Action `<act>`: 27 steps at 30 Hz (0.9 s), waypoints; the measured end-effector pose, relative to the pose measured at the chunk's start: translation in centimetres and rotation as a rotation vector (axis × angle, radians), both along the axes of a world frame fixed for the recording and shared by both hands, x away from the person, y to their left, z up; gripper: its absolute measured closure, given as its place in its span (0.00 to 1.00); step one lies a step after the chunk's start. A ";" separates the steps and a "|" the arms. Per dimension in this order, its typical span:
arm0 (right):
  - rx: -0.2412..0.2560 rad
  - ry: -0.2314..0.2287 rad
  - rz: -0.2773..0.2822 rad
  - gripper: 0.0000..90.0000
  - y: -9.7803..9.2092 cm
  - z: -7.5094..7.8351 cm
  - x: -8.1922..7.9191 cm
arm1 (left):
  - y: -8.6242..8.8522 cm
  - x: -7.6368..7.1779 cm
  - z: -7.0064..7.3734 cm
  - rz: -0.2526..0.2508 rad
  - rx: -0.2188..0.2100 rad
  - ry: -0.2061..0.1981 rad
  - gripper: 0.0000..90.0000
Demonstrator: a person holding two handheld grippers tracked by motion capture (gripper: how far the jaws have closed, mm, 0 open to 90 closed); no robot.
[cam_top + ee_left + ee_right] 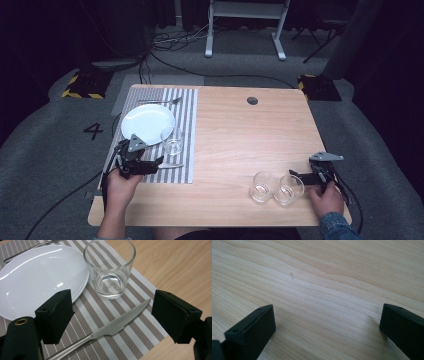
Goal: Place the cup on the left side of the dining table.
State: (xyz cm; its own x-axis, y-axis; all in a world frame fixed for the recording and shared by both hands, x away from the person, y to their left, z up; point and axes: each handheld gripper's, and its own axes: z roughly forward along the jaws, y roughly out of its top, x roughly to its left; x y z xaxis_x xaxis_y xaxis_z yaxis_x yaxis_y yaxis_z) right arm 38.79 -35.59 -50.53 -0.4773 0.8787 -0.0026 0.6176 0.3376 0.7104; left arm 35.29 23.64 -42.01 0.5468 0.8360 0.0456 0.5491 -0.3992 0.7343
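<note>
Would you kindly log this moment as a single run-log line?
left gripper: open over knife | right gripper: open, above bare table | placemat: plate, glass

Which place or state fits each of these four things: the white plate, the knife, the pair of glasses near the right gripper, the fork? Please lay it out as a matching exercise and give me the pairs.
Things:
1. white plate
2. knife
3. pair of glasses
4. fork

Places or states:
A. on bare wood at the table's near edge
B. at the far end of the striped placemat, beyond the plate
C. between the open jaws of the left gripper
D. on the placemat, beside a single glass

Pairs: 1-D, 2-C, 3-A, 4-B
</note>
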 end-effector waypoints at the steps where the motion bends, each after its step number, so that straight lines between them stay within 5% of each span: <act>1: 0.000 0.000 0.000 0.01 0.0 0.0 0.0 | 0.1 -0.1 0.0 0.001 0.001 -0.004 0.20; 8: 0.000 0.000 0.001 0.01 0.0 0.0 0.0 | 0.8 -1.4 -0.1 0.012 0.019 0.012 0.21; 21: 0.000 -0.001 0.009 0.01 0.0 0.0 0.1 | 3.5 -4.5 -0.2 0.062 -0.009 0.016 0.21; 27: 0.000 -0.001 0.010 0.01 0.0 0.0 0.2 | 4.8 -5.3 -0.8 0.079 -0.008 0.059 0.21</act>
State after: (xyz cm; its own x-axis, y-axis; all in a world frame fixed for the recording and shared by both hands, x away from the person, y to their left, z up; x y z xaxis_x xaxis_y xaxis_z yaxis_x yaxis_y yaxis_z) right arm 38.95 -35.58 -50.54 -0.4858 0.8741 -0.0032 0.6132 0.3435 0.7113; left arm 29.95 28.44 -42.79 0.4804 0.8770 0.0084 0.6210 -0.3469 0.7029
